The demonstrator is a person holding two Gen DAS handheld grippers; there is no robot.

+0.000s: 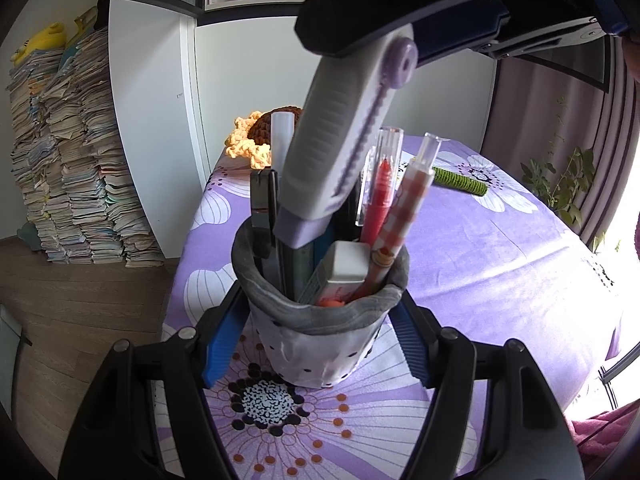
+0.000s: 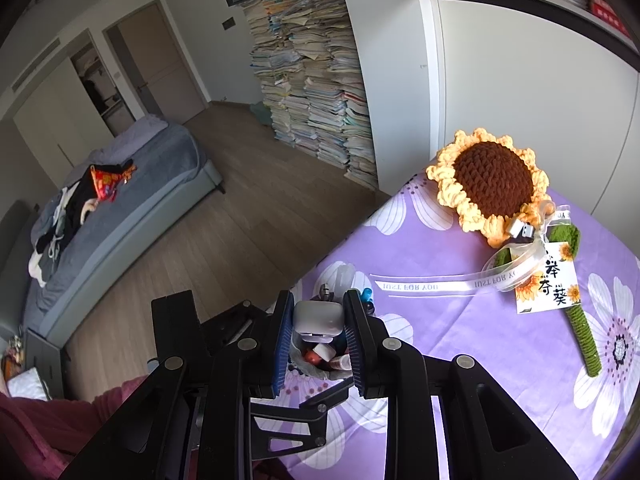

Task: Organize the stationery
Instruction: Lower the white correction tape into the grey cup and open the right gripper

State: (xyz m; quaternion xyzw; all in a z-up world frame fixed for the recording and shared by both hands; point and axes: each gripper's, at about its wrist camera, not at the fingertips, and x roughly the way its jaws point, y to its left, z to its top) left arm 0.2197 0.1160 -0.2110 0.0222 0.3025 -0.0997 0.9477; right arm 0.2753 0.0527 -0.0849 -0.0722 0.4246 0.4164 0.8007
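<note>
A grey fabric pen holder [image 1: 320, 336] stands on the purple flowered tablecloth [image 1: 500, 260]. My left gripper [image 1: 320, 302] is shut on it, a blue pad pressing each side. The holder contains a white eraser [image 1: 344, 266], a red pen [image 1: 380, 196], a checked pen [image 1: 412, 204], a white tube [image 1: 282, 140] and dark items. A grey and lilac utility knife [image 1: 332, 140] stands tilted with its lower end inside the holder. My right gripper [image 1: 400, 36] is shut on its upper end. In the right wrist view the knife [image 2: 319, 316] sits between the pads of the right gripper [image 2: 319, 300], over the holder [image 2: 312, 366].
A crochet sunflower [image 2: 492, 180] with a green stem [image 2: 584, 340], ribbon and tag card [image 2: 548, 280] lies at the table's far side. The table edge drops to a wooden floor on the left. Tall book stacks [image 1: 68, 160] stand by the cabinet. A plant [image 1: 560, 184] is at the right.
</note>
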